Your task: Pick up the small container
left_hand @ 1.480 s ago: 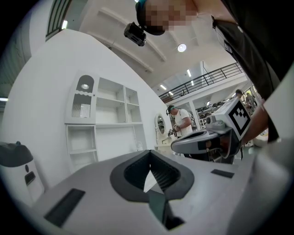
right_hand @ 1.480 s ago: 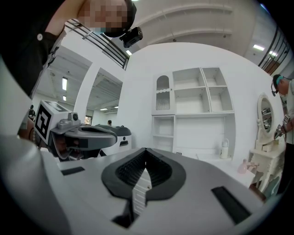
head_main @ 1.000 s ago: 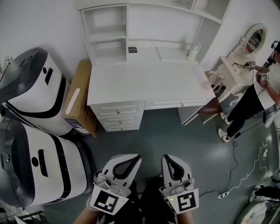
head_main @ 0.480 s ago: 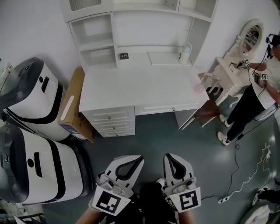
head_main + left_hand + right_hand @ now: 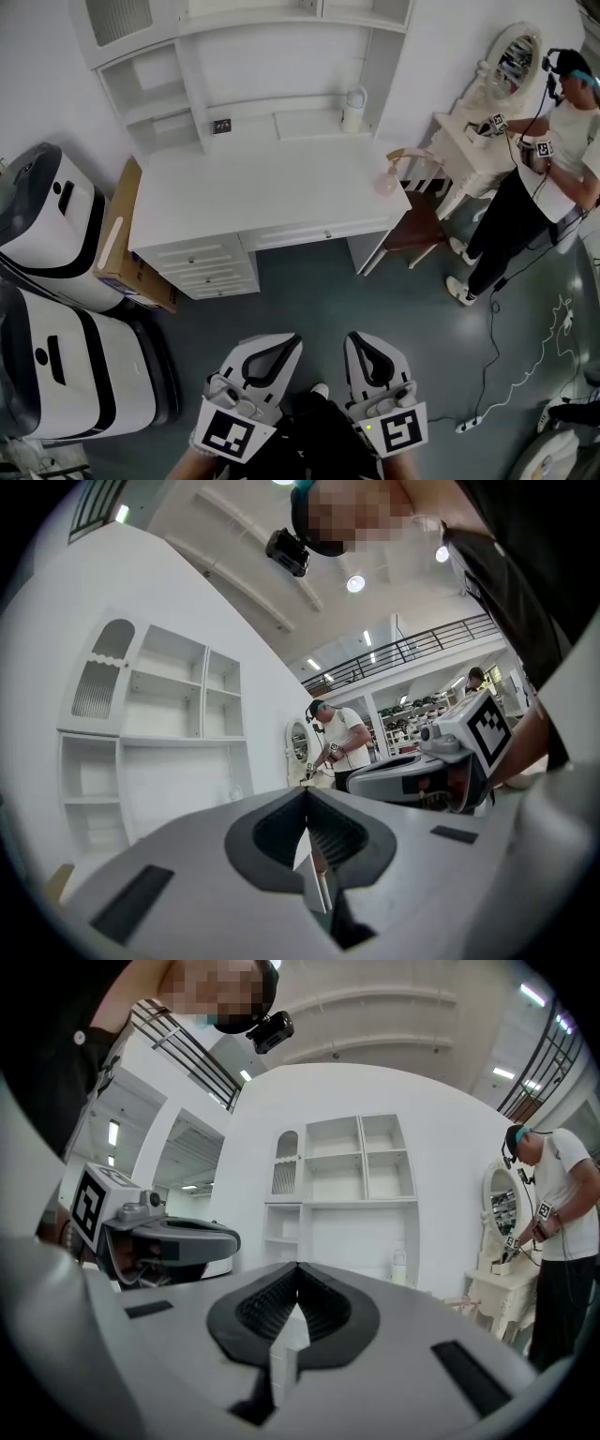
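Though outside head view, railing [image 5: 417, 641] past left claw [image 5: 305, 791]

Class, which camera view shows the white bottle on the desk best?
The head view: the white bottle stands in full view at the back of the desk, against the back panel. The right gripper view shows it small and distant; the left gripper view shows only a faint pale shape there.
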Action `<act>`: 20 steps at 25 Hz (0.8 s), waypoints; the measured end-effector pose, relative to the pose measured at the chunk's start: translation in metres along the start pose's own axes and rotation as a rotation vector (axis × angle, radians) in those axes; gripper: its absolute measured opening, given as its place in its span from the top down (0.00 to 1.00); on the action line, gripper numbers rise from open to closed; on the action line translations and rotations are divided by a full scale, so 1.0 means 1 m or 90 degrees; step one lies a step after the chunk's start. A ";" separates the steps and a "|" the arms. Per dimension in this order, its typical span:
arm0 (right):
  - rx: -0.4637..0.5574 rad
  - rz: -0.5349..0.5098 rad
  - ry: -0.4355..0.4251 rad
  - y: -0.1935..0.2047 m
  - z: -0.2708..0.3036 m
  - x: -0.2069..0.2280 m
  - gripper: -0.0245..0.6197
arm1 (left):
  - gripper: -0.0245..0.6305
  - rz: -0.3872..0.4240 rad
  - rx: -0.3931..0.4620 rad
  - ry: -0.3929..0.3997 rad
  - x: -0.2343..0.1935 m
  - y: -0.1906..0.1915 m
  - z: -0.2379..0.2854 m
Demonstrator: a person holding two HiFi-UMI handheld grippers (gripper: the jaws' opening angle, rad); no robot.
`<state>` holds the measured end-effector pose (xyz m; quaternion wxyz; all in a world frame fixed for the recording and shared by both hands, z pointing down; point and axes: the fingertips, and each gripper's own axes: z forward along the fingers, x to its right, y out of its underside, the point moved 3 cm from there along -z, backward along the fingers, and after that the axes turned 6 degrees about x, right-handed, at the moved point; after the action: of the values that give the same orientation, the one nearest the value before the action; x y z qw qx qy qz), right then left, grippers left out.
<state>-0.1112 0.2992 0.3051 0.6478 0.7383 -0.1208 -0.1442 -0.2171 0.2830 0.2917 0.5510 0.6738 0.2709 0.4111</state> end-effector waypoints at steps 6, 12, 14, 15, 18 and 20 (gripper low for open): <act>0.003 -0.003 0.016 0.001 -0.030 0.051 0.96 | 0.96 -0.007 0.014 0.012 0.035 -0.005 0.049; 0.007 -0.011 0.033 0.000 -0.056 0.096 0.96 | 0.96 0.002 0.022 0.030 0.064 -0.011 0.091; 0.010 -0.013 0.038 -0.001 -0.062 0.107 0.96 | 0.96 0.002 0.024 0.032 0.071 -0.012 0.101; 0.009 -0.013 0.040 0.001 -0.066 0.111 0.96 | 0.96 0.000 0.026 0.032 0.075 -0.013 0.104; -0.003 -0.011 0.049 0.006 -0.076 0.124 0.96 | 0.96 0.003 0.028 0.039 0.086 -0.015 0.115; -0.003 -0.010 0.051 0.006 -0.079 0.129 0.96 | 0.96 0.008 0.026 0.049 0.090 -0.016 0.119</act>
<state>0.0375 0.3239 0.3135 0.6527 0.7428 -0.0888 -0.1196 -0.0678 0.2990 0.2923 0.5239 0.6699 0.2963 0.4346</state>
